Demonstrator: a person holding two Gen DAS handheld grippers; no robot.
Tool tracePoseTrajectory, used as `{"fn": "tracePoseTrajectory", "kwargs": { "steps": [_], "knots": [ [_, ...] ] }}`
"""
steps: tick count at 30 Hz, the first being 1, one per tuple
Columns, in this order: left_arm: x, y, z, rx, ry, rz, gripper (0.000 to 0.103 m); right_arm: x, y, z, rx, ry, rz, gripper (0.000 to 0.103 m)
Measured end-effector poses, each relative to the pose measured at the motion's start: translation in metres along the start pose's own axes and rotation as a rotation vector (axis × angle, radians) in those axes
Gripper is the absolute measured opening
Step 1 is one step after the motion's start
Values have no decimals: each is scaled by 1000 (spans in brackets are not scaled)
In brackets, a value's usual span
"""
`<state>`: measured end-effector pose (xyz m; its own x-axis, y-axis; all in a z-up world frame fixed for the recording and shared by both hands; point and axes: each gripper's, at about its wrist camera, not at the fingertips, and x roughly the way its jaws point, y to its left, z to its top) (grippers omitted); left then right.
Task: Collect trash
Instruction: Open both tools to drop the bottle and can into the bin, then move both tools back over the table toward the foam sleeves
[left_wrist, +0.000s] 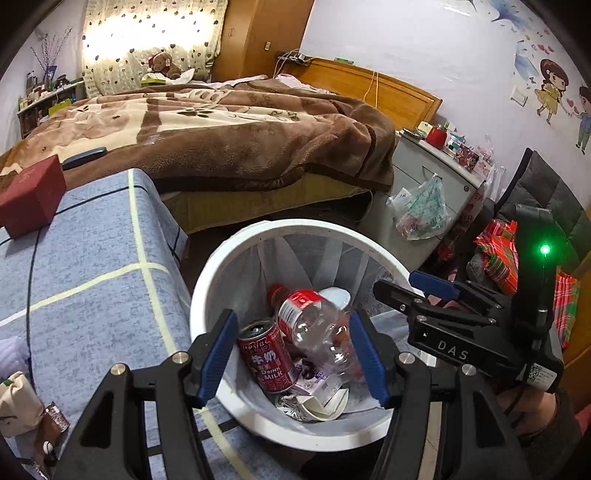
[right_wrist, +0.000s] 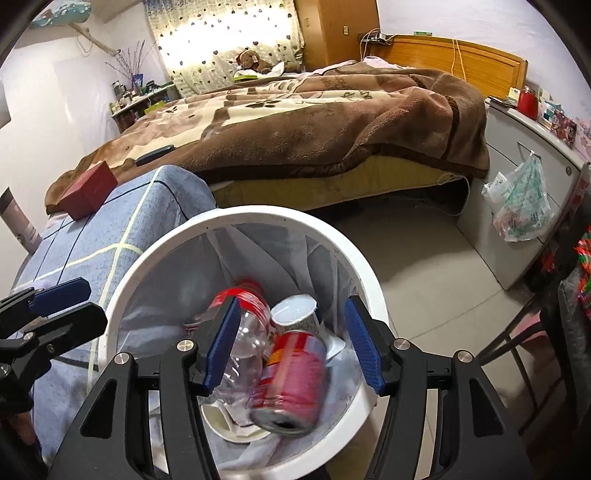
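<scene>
A white trash bin (left_wrist: 207, 291) with a clear liner stands on the floor beside a blue-covered table (left_wrist: 85, 273). Inside lie a red milk can (left_wrist: 267, 358), a clear plastic bottle with a red label (left_wrist: 317, 325), a paper cup (left_wrist: 321, 406) and wrappers. My left gripper (left_wrist: 295, 360) is open above the bin and holds nothing. In the right wrist view the bin (right_wrist: 125, 280) is below my right gripper (right_wrist: 291, 343), which is open. A blurred red can (right_wrist: 295, 376) lies between its fingers, untouched by them, next to the bottle (right_wrist: 247, 325) and a cup (right_wrist: 295, 314).
A dark red box (left_wrist: 31, 195) sits on the blue table. Small wrappers (left_wrist: 22, 406) lie at its near left edge. A bed with a brown blanket (left_wrist: 236, 129) is behind the bin. A grey cabinet (left_wrist: 432, 177) with a hanging plastic bag (left_wrist: 421, 206) stands to the right.
</scene>
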<state>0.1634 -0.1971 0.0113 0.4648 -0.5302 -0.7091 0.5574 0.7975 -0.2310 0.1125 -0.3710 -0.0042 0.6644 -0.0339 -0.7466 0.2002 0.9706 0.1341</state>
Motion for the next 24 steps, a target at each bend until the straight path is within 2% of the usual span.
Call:
{"fn": "tracePoseTrajectory", "kwargs": {
  "steps": [13, 19, 22, 24],
  "knots": [
    [-47, 28, -18, -31, -63, 65, 66, -22, 27, -3, -31, -64, 44, 60],
    [-80, 48, -43, -38, -94, 143, 68, -31, 48, -11, -47, -87, 96, 60],
    [-97, 62, -61, -54, -103, 246, 69, -33, 61, -16, -71, -93, 122, 60],
    [-107, 73, -73, -86, -94, 260, 69, -33, 70, -20, -87, -85, 138, 60]
  ]
}}
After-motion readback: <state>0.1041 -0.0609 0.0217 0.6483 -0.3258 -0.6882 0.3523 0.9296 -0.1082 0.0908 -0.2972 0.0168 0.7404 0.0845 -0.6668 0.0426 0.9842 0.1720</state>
